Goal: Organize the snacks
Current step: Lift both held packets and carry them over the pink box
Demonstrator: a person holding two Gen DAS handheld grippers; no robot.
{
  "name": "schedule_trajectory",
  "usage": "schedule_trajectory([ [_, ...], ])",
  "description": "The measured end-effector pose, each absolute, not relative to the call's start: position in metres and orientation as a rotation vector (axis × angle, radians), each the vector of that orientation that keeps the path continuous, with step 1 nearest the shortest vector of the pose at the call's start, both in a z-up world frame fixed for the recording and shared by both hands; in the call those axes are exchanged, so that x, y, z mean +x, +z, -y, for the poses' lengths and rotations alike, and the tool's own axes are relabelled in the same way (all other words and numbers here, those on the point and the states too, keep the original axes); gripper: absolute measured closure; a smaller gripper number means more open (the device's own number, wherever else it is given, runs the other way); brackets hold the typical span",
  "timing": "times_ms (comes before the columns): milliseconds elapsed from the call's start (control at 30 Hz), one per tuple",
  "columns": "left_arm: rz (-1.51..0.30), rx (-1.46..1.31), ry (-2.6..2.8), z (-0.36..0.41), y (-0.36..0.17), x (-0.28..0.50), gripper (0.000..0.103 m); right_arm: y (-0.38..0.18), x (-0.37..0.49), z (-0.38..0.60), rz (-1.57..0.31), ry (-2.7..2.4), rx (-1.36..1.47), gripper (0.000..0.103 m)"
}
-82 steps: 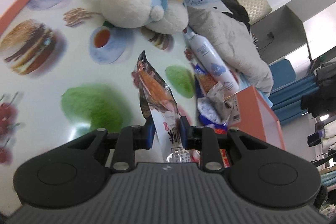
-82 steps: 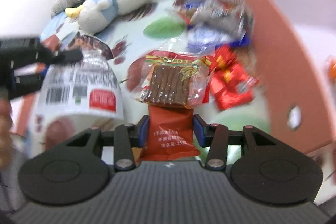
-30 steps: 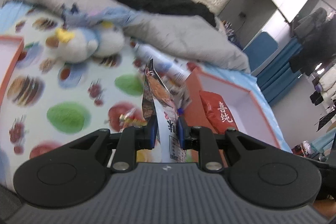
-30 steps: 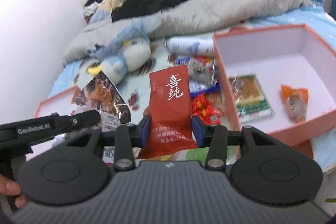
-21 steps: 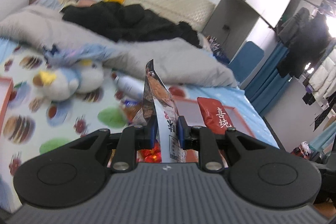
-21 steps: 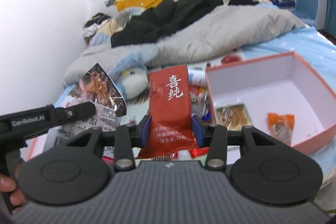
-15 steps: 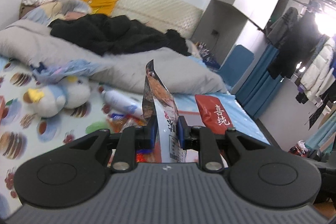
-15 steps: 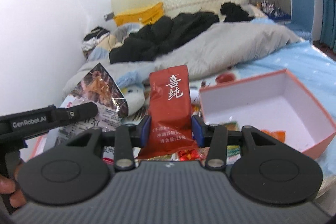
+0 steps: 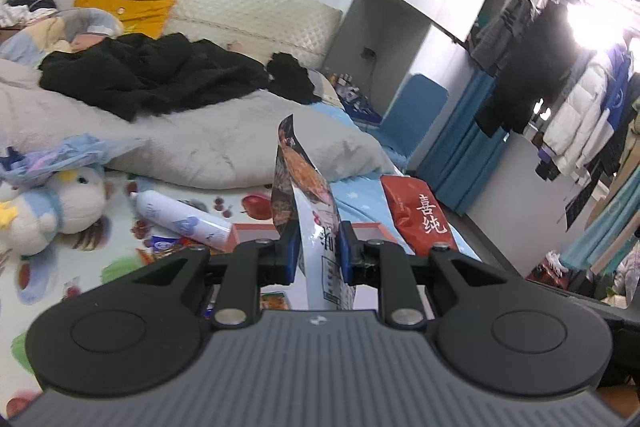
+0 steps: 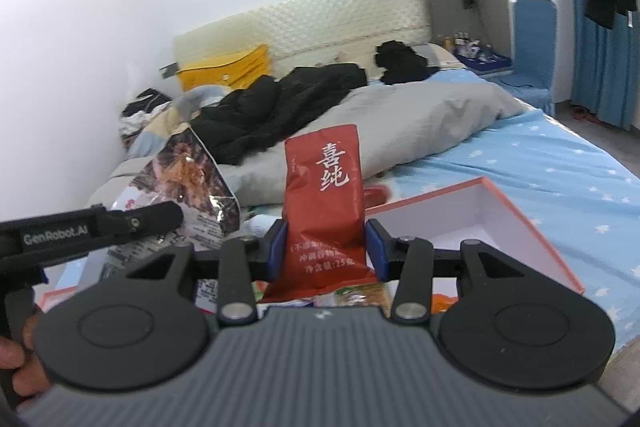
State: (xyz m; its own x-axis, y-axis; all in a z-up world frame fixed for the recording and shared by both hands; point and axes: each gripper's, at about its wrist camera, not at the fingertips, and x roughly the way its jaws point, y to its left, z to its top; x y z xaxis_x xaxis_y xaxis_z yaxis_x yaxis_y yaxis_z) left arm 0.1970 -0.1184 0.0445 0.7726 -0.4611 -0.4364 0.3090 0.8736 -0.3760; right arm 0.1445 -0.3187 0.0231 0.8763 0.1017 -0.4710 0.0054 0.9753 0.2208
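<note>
My left gripper point(image 9: 319, 247) is shut on a tall snack bag point(image 9: 298, 183) with a dark printed top and a white lower part, held upright high above the bed. That bag point(image 10: 188, 179) also shows at the left of the right wrist view, with the left gripper's arm point(image 10: 92, 227) across it. My right gripper point(image 10: 325, 247) is shut on a red packet point(image 10: 326, 195) with white characters, standing upright between the blue pads. The red packet point(image 9: 420, 215) appears to the right in the left wrist view. Below and right lies the orange-rimmed box point(image 10: 532, 227) with a white inside.
A printed mat point(image 9: 120, 263) on the bed carries a white plush bird point(image 9: 48, 211), a white bottle point(image 9: 180, 219) and loose snack packets point(image 9: 168, 245). A grey duvet point(image 10: 400, 123) and black clothes point(image 9: 152, 79) lie behind. A hand point(image 10: 20, 355) grips the left gripper's handle.
Both grippers have risen with their packets still held. The mat and the box have dropped lower in both views, and more of the room shows.
</note>
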Motion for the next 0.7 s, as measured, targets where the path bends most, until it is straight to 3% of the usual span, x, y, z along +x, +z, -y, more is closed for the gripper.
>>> schedule_trajectory([
  [233, -0.621, -0.253, -0.458, 0.162, 0.018, 0.243, 0.079, -0.006, 0.172, 0.352, -0.562, -0.014, 0.241, 0.058],
  [700, -0.859, -0.156, -0.498, 0.241, -0.082, 0.358, 0.079, -0.094, 0.231, 0.413, -0.736, -0.130, 0.311, 0.058],
])
